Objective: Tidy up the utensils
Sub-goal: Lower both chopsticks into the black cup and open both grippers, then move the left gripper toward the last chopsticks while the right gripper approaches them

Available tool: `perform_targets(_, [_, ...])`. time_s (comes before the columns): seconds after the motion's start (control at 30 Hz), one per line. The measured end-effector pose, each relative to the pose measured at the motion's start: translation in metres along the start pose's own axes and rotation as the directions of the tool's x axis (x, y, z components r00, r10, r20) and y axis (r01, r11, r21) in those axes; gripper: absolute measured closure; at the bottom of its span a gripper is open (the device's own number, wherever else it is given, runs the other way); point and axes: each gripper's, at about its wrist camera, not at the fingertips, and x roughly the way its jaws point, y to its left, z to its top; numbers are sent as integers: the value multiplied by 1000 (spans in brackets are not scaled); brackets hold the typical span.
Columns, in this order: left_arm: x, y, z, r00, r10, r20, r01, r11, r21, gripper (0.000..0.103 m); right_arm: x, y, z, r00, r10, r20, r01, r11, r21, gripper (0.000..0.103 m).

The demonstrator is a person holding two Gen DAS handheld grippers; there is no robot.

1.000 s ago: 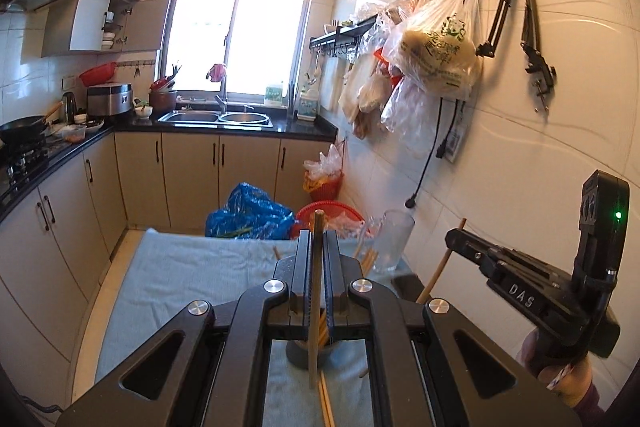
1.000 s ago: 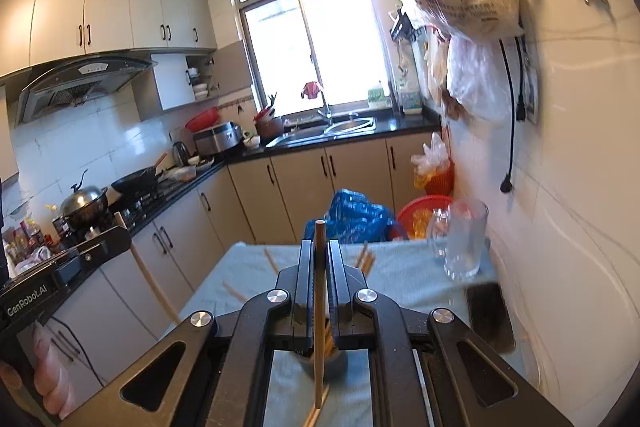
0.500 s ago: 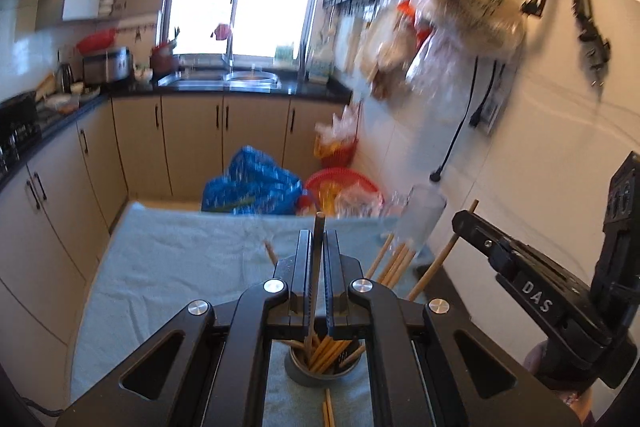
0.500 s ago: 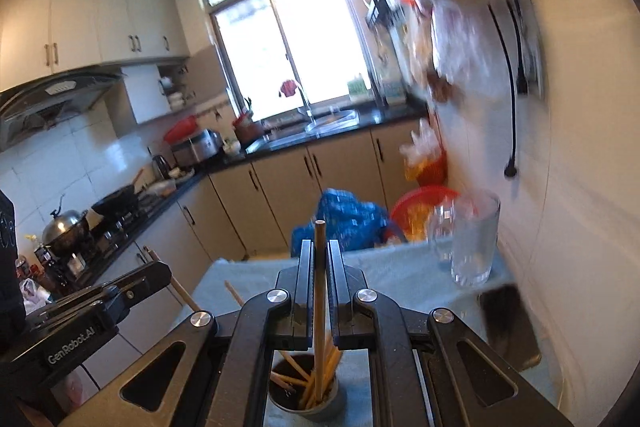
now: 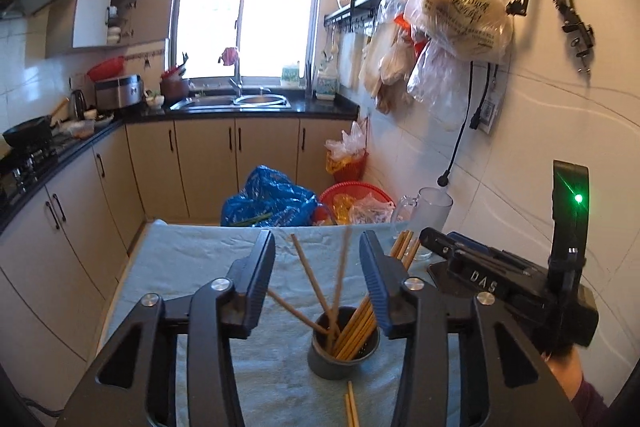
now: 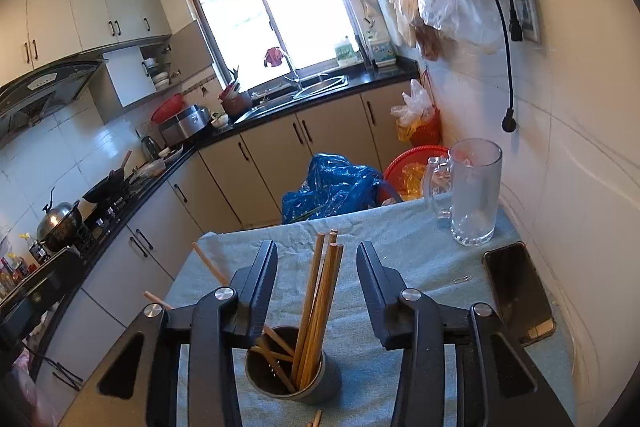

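Nearest the left wrist camera, two loose chopsticks point(image 5: 350, 405) lie on the blue-grey cloth point(image 5: 192, 267) just in front of the grey holder cup point(image 5: 343, 347). The left gripper point(image 5: 318, 281) has just been opening; its jaws stand apart above the cup, and the chopsticks in the cup point(image 5: 354, 327) rise into the gap without touching either finger, one of them blurred. To its right the right gripper point(image 5: 472, 263) shows from the side, held in a hand point(image 5: 568, 367). In the right wrist view the right gripper point(image 6: 316, 285) has likewise just been opening, its jaws spread over the same holder cup point(image 6: 292, 367), with a bundle of upright chopsticks point(image 6: 320, 299) free between the fingers. Farther back on the cloth stand a glass mug point(image 6: 472, 195) and a dark phone point(image 6: 518, 293) beside the wall.
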Motion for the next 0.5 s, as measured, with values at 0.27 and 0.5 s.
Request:
perform_targets(0.27, [-59, 28, -35, 999, 39, 36, -38, 999, -38, 42, -38, 8, -24, 999, -29, -37, 26, 997, -75, 36])
perform_targets(0.5, [-69, 64, -110, 990, 68, -127, -86, 987, -136, 40, -28, 6, -111, 950, -47, -309, 2, 989, -146, 35])
